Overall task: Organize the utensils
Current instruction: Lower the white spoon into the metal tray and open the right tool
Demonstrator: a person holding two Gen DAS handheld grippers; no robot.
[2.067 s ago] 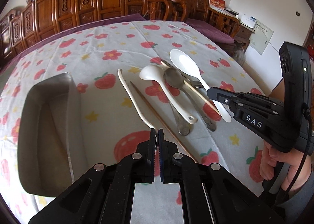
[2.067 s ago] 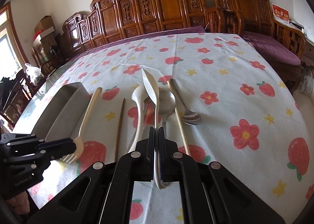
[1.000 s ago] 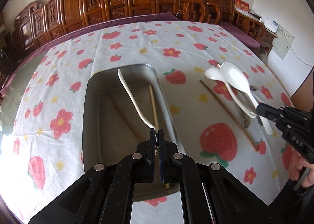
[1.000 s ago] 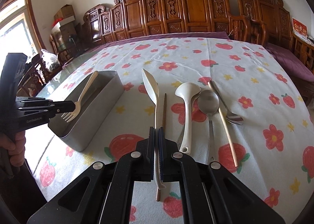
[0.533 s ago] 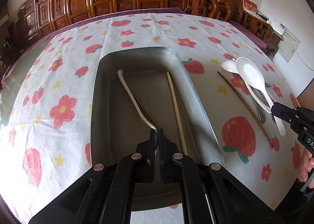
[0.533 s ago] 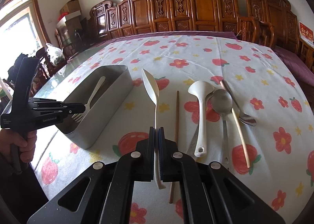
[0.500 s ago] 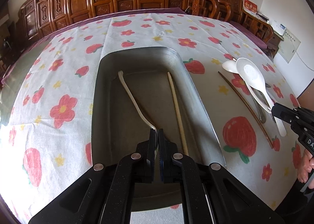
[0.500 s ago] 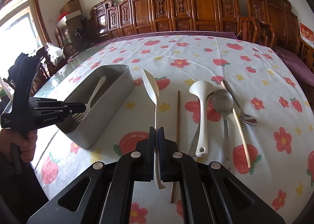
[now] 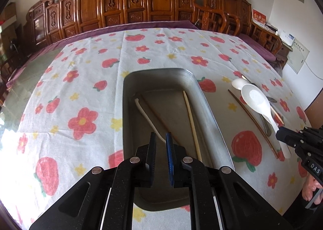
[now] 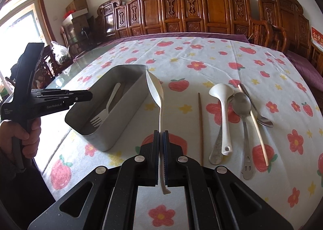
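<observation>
- Two grippers are at work: the left gripper (image 9: 160,145) hangs over the tray (image 9: 210,113) with its jaws parted and nothing held between them, while the right gripper (image 10: 160,143) is clamped on the handle of a white spoon (image 10: 155,88), held clear of the cloth (image 10: 201,52)
- Inside the tray a pale fork (image 10: 105,109) lies on the floor, beside a light chopstick (image 9: 191,121) and a darker one (image 9: 159,117); the fork's drop appears done, judged from the parted jaws above it
- Step in hand, as judged: the white spoon is to be carried to the tray next; the left gripper would need to be drawn clear of the opening first, and the spoon lowered lengthwise so that its bowl passes inside the rim
- Left on the cloth, to the right of the tray: a brown chopstick (image 10: 200,121), a ladle (image 10: 222,97), a steel spoon (image 10: 242,105), a light chopstick (image 10: 256,127), one more steel spoon (image 10: 264,122) and a further metal handle (image 10: 216,149) under the ladle
- From the right wrist view the fork's tines and the tray's outer wall are seen, but not the chopsticks in the tray with any clarity
- From the left wrist view the tray floor is seen from above and the gap between the left jaws is plain; there the fork's tines are hidden behind the gripper, and the cloth utensils are crowded at the right edge
</observation>
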